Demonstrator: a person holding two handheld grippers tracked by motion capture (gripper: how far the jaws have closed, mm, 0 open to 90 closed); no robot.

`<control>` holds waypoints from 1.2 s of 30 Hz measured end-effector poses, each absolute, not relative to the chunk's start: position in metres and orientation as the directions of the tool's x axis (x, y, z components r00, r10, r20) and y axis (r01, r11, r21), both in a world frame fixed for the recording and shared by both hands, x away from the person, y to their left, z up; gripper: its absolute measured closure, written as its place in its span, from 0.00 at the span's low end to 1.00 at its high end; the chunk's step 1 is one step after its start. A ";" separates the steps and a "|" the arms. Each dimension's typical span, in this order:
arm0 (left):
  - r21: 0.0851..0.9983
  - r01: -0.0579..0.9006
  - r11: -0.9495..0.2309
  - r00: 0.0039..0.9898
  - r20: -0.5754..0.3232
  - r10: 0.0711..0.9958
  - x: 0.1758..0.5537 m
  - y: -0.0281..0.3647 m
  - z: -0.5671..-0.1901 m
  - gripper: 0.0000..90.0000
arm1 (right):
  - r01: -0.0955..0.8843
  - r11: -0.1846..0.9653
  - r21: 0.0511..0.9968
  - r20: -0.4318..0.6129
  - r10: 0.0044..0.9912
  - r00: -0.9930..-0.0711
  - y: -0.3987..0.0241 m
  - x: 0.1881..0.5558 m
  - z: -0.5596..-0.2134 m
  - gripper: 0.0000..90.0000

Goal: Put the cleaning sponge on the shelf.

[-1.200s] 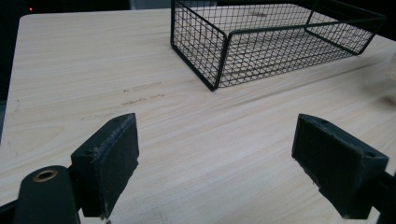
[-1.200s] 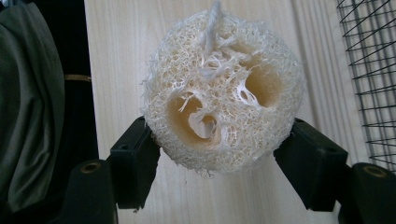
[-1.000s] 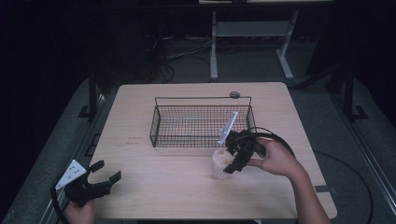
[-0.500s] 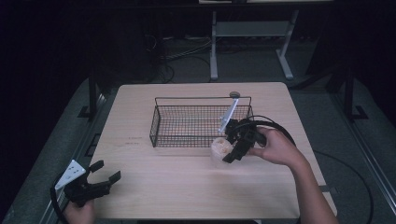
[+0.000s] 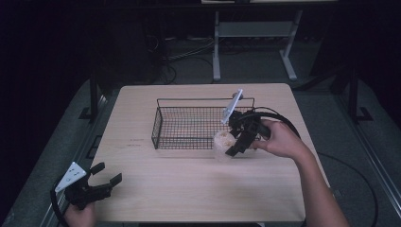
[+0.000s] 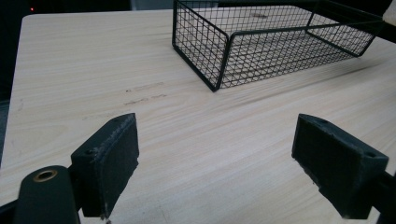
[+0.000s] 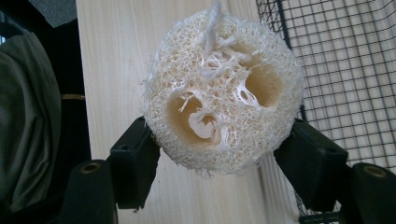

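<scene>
Loofah (image 7: 223, 93): sitting clamped between the right gripper's (image 5: 235, 140) jaws, hovering just off the basket's (image 5: 189, 126) near right corner; its underside is facing away from the camera.
Right gripper: pressing both pads into the loofah's sides, jaws partly closed.
Left gripper (image 5: 101, 181): resting at the table's (image 5: 198, 189) 7 o'clock corner, jaws standing wide with nothing between them.
Left hand (image 5: 79, 215): being cut off by the frame's bottom edge.
</scene>
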State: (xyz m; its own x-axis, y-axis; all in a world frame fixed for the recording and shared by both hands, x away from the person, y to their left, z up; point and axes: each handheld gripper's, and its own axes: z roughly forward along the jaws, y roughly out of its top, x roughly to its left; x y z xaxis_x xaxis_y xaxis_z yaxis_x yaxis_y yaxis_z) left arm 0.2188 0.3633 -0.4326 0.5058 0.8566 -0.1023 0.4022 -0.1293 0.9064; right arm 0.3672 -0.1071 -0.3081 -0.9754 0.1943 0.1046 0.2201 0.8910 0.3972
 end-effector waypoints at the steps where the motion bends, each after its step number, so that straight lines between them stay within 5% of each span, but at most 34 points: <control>1: 0.907 0.402 -0.129 0.506 -0.102 0.857 0.219 0.363 -0.433 0.16 | 0.223 0.889 0.399 0.108 0.196 -0.975 -0.107 0.368 -0.306 0.35; 36: 0.907 0.403 -0.126 0.503 -0.104 0.858 0.219 0.365 -0.433 0.16 | 0.277 0.891 0.359 0.113 0.253 -0.961 -0.101 0.418 -0.279 0.35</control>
State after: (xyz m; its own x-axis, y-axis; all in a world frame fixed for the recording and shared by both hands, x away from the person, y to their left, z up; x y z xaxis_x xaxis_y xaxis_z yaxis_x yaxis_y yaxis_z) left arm 0.2190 0.3652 -0.4327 0.5028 0.8581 -0.1044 0.4029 -0.1258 0.9066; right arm 0.4178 -0.1013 -0.2788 -0.9608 0.2531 0.1129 0.2769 0.8913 0.3589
